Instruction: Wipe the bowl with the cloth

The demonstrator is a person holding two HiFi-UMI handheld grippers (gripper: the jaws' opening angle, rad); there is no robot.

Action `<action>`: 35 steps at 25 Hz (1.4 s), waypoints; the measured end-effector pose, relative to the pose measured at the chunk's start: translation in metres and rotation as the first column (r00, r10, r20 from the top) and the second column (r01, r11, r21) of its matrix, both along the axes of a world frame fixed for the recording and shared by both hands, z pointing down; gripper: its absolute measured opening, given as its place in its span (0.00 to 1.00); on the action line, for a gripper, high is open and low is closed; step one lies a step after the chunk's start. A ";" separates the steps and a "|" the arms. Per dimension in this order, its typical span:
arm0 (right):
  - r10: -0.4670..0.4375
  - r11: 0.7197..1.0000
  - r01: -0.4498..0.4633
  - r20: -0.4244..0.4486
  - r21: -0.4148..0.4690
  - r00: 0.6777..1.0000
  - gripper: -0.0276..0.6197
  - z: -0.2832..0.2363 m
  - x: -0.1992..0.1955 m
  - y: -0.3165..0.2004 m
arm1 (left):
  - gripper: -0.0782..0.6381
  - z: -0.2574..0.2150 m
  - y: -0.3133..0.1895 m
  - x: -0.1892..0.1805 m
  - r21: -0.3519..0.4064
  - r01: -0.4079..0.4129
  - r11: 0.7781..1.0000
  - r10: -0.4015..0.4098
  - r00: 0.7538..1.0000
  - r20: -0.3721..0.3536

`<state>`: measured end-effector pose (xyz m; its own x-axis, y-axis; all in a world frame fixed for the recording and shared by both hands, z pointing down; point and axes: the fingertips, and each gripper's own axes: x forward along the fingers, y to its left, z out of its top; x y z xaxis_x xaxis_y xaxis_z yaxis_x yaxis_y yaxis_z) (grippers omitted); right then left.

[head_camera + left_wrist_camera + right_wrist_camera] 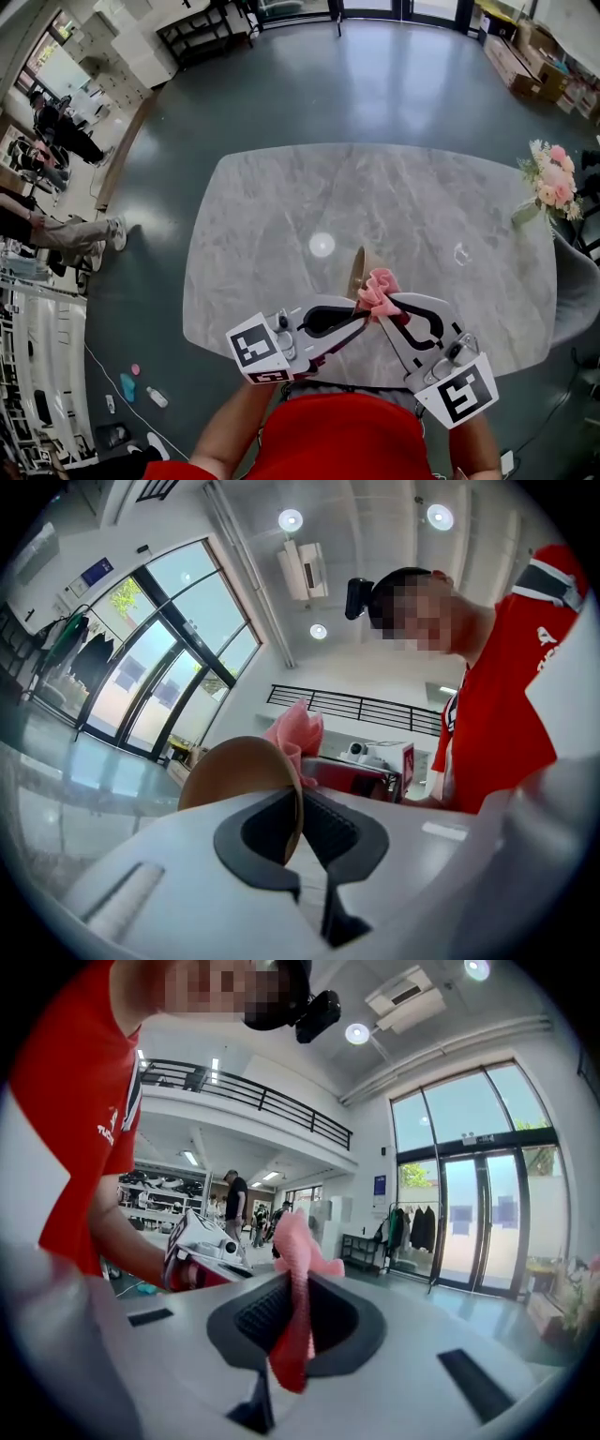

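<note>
Bowl, tan, is held on edge above the table's near side, rim pinched in the closed left gripper; a pink cloth is clamped in the right gripper beside it; the cloth is best pressed inside and swept round, rim kept steady.

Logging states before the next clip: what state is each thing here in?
bowl: held above the table, tipped on edge, rim clamped.
cloth: bunched, clamped, right at the bowl's rim.
left gripper: shut on the bowl.
right gripper: shut on the cloth.
flowers: at the table's right edge, untouched.
</note>
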<state>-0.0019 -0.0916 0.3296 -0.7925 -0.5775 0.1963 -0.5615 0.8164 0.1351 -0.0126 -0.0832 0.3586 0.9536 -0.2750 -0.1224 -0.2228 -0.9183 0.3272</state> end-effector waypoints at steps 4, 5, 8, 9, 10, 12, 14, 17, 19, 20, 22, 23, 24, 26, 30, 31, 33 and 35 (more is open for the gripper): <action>0.019 0.999 -0.019 0.005 -0.039 1.000 0.08 -0.009 0.012 -0.012 | 0.13 -0.010 0.015 -0.002 0.021 -0.048 0.999 0.048 0.999 -0.018; 0.013 0.999 -0.013 0.013 -0.040 1.000 0.08 -0.013 0.013 -0.015 | 0.13 -0.012 0.019 -0.003 0.025 -0.063 0.998 0.063 0.998 -0.022; -0.025 0.999 0.026 0.026 -0.030 0.999 0.08 -0.020 0.016 -0.017 | 0.13 -0.017 0.031 -0.003 0.036 -0.102 0.994 0.103 0.994 -0.030; -0.043 0.999 0.043 0.024 -0.022 0.999 0.08 -0.024 0.015 -0.015 | 0.13 -0.018 0.033 -0.003 0.038 -0.110 0.993 0.111 0.993 -0.033; -0.062 0.998 0.063 0.019 -0.014 0.998 0.08 -0.027 0.013 -0.011 | 0.13 -0.019 0.035 -0.004 0.039 -0.114 0.993 0.115 0.993 -0.034; -0.111 0.994 0.111 0.002 -0.004 0.994 0.08 -0.033 0.003 0.002 | 0.13 -0.021 0.036 -0.007 0.040 -0.116 0.992 0.117 0.993 -0.033; -0.165 0.986 0.165 -0.016 0.000 0.986 0.08 -0.037 -0.010 0.020 | 0.13 -0.021 0.041 -0.010 0.045 -0.124 0.991 0.125 0.992 -0.028; -0.233 0.972 0.233 -0.069 0.002 0.970 0.08 -0.038 -0.022 0.043 | 0.13 -0.024 0.050 -0.011 0.053 -0.150 0.987 0.151 0.988 -0.025; -0.254 0.967 0.256 -0.085 0.009 0.963 0.08 -0.040 -0.022 0.046 | 0.13 -0.027 0.053 -0.012 0.057 -0.165 0.985 0.167 0.985 -0.031; -0.253 0.967 0.254 -0.077 0.004 0.964 0.08 -0.041 -0.019 0.044 | 0.13 -0.028 0.053 -0.012 0.059 -0.170 0.984 0.172 0.985 -0.032; -0.226 0.974 0.225 -0.035 -0.041 0.973 0.08 -0.041 -0.012 0.035 | 0.13 -0.031 0.054 -0.011 0.065 -0.175 0.982 0.178 0.984 -0.030; -0.206 0.976 0.205 -0.007 -0.075 0.979 0.08 -0.040 -0.007 0.029 | 0.13 -0.032 0.054 -0.010 0.068 -0.177 0.982 0.179 0.983 -0.028; -0.190 0.976 0.192 0.025 -0.102 0.981 0.08 -0.039 -0.004 0.023 | 0.13 -0.033 0.055 -0.010 0.071 -0.179 0.981 0.181 0.983 -0.027; -0.185 0.973 0.197 0.104 -0.121 0.977 0.08 -0.040 0.001 0.011 | 0.13 -0.033 0.057 -0.010 0.073 -0.186 0.980 0.189 0.981 -0.033; -0.205 0.950 0.258 0.271 -0.178 0.941 0.08 -0.039 0.010 0.001 | 0.13 -0.036 0.065 -0.009 0.043 -0.215 0.976 0.218 0.973 -0.074; -0.206 0.941 0.275 0.308 -0.198 0.929 0.08 -0.038 0.012 0.001 | 0.13 -0.037 0.068 -0.009 0.023 -0.226 0.974 0.228 0.970 -0.083; -0.205 0.927 0.298 0.359 -0.227 0.910 0.08 -0.036 0.014 -0.001 | 0.13 -0.038 0.070 -0.009 0.002 -0.240 0.971 0.239 0.966 -0.094; -0.196 0.921 0.303 0.379 -0.247 0.905 0.08 -0.031 0.016 -0.004 | 0.13 -0.039 0.069 -0.011 0.017 -0.242 0.970 0.242 0.964 -0.107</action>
